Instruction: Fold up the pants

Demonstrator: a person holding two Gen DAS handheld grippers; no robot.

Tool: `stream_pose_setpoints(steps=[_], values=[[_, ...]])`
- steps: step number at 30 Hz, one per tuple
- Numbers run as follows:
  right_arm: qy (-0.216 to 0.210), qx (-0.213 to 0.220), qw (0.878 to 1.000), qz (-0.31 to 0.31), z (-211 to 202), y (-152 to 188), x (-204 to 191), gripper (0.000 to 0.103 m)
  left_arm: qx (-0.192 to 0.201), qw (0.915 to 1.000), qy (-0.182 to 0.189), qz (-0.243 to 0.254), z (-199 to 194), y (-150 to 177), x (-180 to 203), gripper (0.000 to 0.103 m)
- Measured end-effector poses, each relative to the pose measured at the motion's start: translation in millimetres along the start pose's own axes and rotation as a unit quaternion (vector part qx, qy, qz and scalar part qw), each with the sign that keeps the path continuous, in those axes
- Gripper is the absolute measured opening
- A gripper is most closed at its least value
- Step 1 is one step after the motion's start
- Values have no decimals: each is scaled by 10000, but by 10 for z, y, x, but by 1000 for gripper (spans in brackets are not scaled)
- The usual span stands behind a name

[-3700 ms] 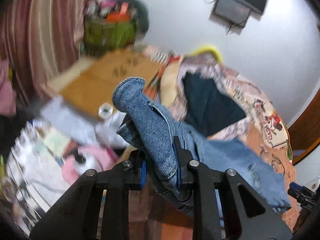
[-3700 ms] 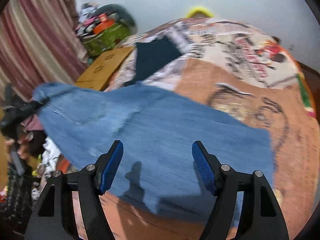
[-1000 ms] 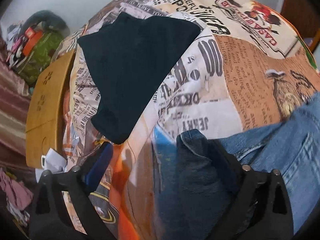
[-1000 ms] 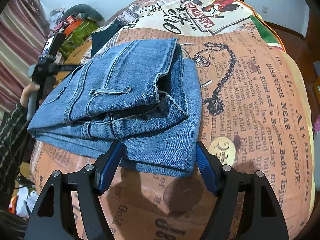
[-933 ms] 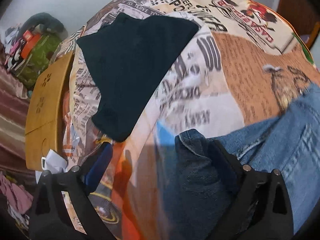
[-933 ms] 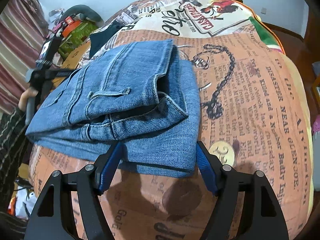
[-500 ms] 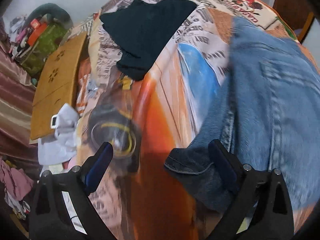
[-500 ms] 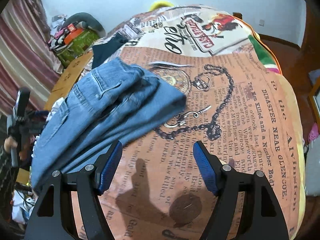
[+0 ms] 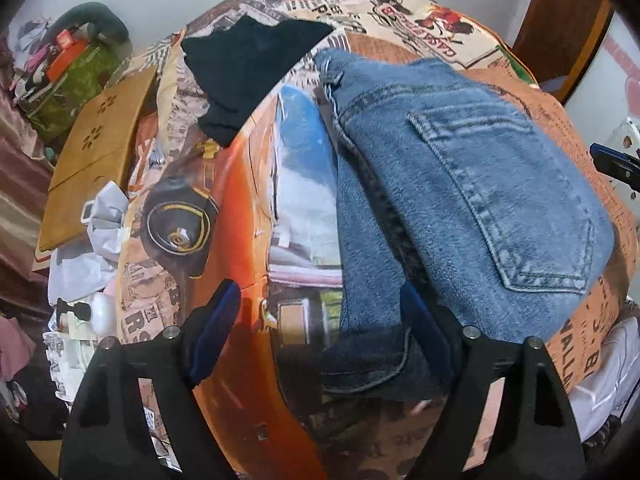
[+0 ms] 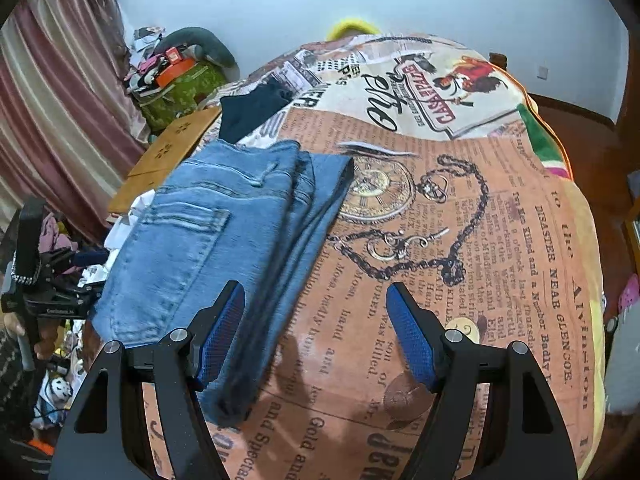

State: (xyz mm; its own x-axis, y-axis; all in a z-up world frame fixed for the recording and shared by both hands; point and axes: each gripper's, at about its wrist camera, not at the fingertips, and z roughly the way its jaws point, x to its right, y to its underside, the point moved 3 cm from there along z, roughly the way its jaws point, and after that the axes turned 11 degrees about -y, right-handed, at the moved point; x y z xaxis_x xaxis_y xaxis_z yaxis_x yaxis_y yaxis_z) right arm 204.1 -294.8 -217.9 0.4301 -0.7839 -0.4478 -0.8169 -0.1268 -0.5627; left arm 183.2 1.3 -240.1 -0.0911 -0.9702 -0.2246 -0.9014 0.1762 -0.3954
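The blue jeans (image 9: 472,184) lie folded in a stack on the printed bed cover (image 9: 248,184), back pocket up. In the right wrist view the jeans (image 10: 208,240) lie at the left of the bed cover (image 10: 460,280). My left gripper (image 9: 324,328) is open, its right finger beside the jeans' near dark edge, nothing held. My right gripper (image 10: 316,332) is open and empty, just above the near end of the jeans. The left gripper also shows at the far left of the right wrist view (image 10: 44,276).
A folded black garment (image 9: 252,68) lies on the bed beyond the jeans. A wooden board (image 9: 96,160), white bags (image 9: 92,240) and a green cluttered bag (image 9: 68,80) stand left of the bed. A striped curtain (image 10: 52,112) hangs at the left.
Both grippers have let go of the jeans and pulled back. The jeans now lie folded on the bed, nearer its left edge than a second ago.
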Motion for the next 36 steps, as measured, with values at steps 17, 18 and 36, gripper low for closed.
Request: stream_pose_setpoints(steps=[17,18,36], values=[[-228,-130,9990,-371,695,-655,-2,71,558,9969,140,-531,237,-1189,-262,82],[-253,-157,9988,-380,760,-695,15,71,499,9970,202,-549,321,-1268,-235,82],[-1226,-860,9887,66,1620,-876,284,51,190,9956,892,-198,845,-1585,213,42]])
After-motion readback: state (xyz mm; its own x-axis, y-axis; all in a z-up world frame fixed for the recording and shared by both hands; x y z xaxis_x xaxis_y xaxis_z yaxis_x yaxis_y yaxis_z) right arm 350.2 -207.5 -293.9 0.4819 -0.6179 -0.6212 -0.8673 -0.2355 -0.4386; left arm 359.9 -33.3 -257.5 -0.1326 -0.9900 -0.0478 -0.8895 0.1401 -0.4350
